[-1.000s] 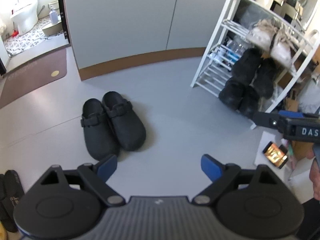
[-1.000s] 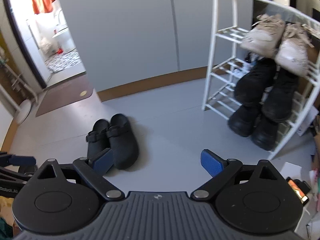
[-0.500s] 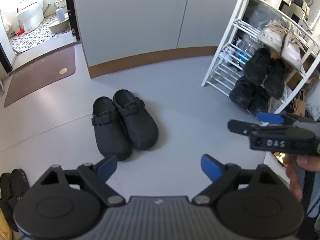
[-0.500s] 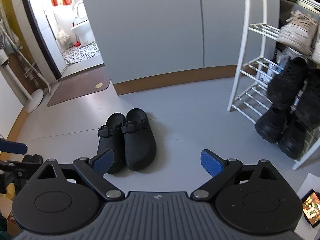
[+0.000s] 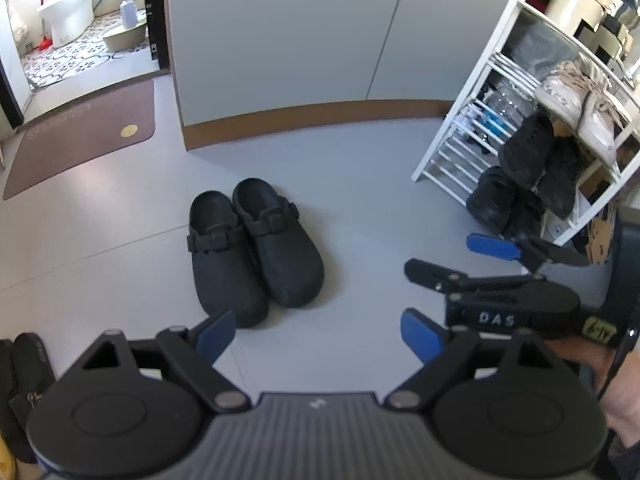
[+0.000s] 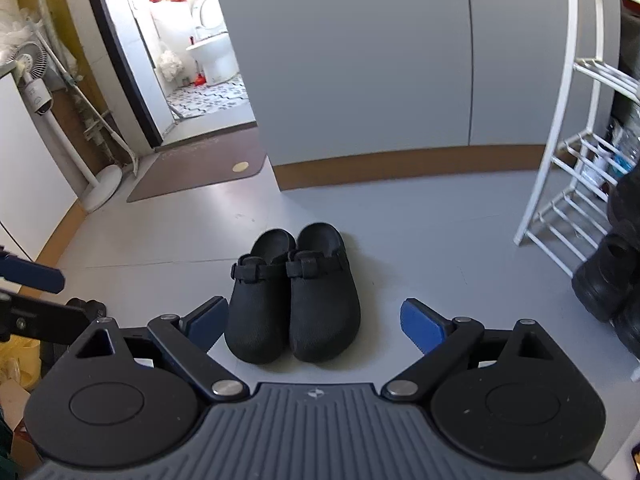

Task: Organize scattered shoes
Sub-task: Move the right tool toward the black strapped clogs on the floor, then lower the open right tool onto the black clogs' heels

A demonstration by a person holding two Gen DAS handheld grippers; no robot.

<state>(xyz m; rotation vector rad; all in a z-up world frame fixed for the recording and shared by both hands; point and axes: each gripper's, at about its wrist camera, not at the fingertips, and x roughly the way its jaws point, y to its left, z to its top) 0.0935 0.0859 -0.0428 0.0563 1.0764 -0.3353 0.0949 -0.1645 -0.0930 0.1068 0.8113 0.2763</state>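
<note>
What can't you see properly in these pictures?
- Dark slippers, left wrist view: cut off by the left edge and the left gripper body.
- Black boots, right wrist view: cut off by the right edge.
- Bottles behind the white rack, left wrist view: too small, behind the bars.
- Clogs' toes, right wrist view: one partly behind the right gripper.

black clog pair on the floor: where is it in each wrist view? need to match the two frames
Left wrist: black clogs lie centre-left on the grey floor, above the left tool, toes toward the camera.
Right wrist: black clogs lie at centre, between the open fingers of the right tool, apart from both.
Shared landmark: the brown doormat with a round gold spot, up and left of the clogs in both views.
</note>
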